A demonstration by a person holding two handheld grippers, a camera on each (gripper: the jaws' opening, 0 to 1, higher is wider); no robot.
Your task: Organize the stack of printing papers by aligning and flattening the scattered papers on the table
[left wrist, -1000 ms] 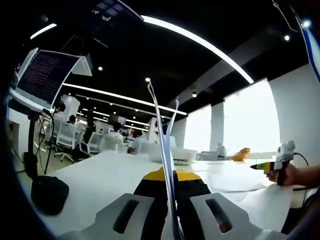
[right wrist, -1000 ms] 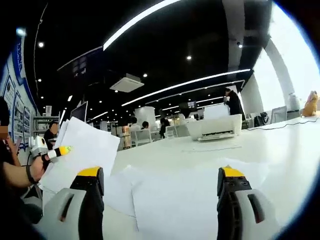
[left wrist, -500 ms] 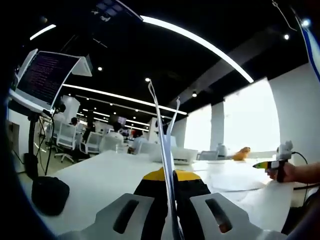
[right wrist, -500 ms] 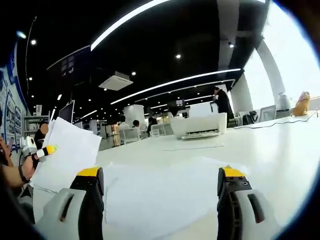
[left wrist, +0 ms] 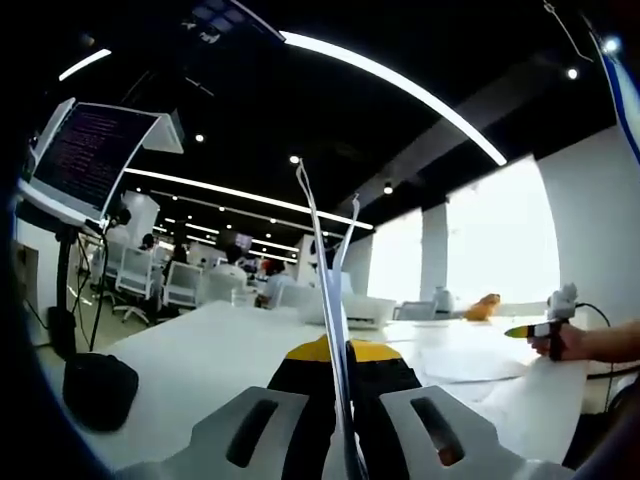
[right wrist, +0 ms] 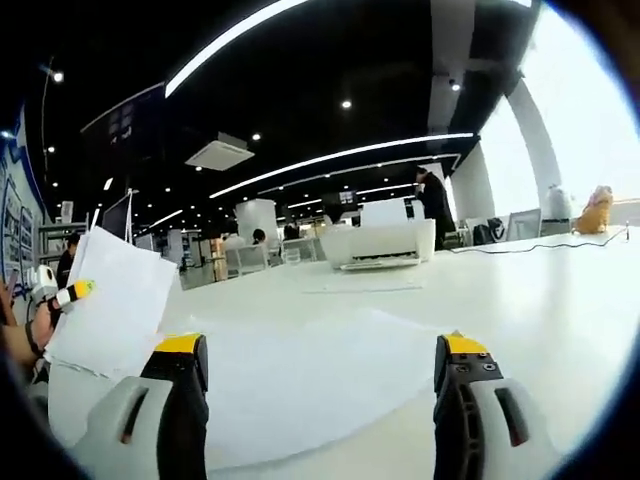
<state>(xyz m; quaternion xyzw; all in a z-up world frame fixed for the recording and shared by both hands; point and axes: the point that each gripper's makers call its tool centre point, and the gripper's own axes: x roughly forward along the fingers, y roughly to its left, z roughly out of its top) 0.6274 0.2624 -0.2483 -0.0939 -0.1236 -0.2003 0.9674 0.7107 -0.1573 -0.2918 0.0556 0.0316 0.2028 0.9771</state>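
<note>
A few sheets of paper (left wrist: pixel 325 240) stand upright, edge-on, pinched between the pressed-together jaws of the left gripper (left wrist: pixel 340 375); in the right gripper view the same held sheets (right wrist: pixel 115 305) show at far left, lifted off the surface. More loose papers (right wrist: pixel 310 370) lie flat on the white surface (right wrist: pixel 520 300) just beyond the right gripper (right wrist: pixel 320 395), whose jaws are spread wide around nothing. A white printer (right wrist: pixel 378 243) sits farther back. A black pouch (left wrist: pixel 95 388) rests at near left.
</note>
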